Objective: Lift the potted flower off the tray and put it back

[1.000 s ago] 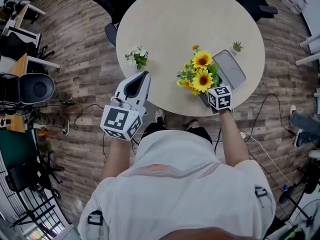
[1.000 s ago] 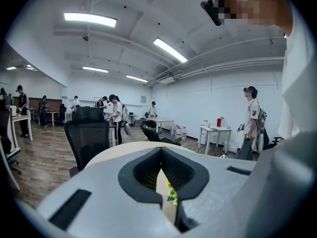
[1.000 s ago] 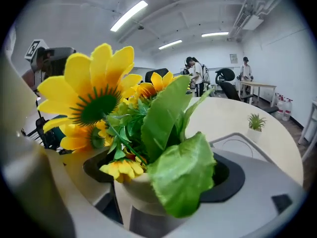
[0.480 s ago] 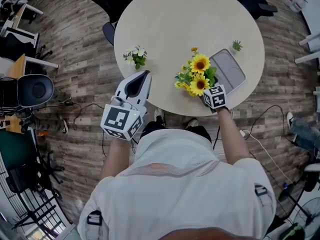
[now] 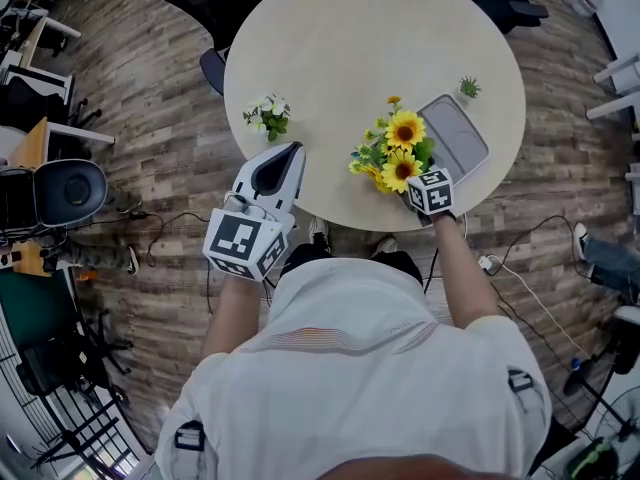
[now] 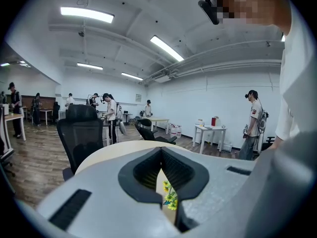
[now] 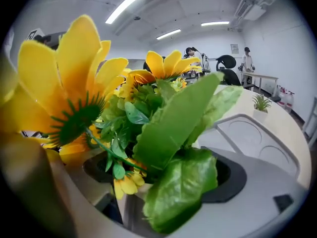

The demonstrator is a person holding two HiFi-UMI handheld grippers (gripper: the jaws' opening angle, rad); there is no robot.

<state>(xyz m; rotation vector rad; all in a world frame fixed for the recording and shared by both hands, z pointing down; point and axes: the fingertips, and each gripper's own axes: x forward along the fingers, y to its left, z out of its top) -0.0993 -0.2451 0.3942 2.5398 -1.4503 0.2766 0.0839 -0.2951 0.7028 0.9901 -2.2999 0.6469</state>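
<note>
right gripper (image 7: pixel 148 195): clamped on potted flower (image 5: pixel 398 150), yellow petals, glossy leaves
left gripper (image 5: pixel 284 156): pinched closed, empty
tray (image 5: pixel 457 140): smooth grey rounded rectangle

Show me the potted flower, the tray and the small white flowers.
potted flower (image 5: pixel 405 129): head view, on the upper sunflower's bloom.
tray (image 5: pixel 458 140): head view, on its bare floor.
white flowers (image 5: pixel 267 114): head view, on the blossoms.
</note>
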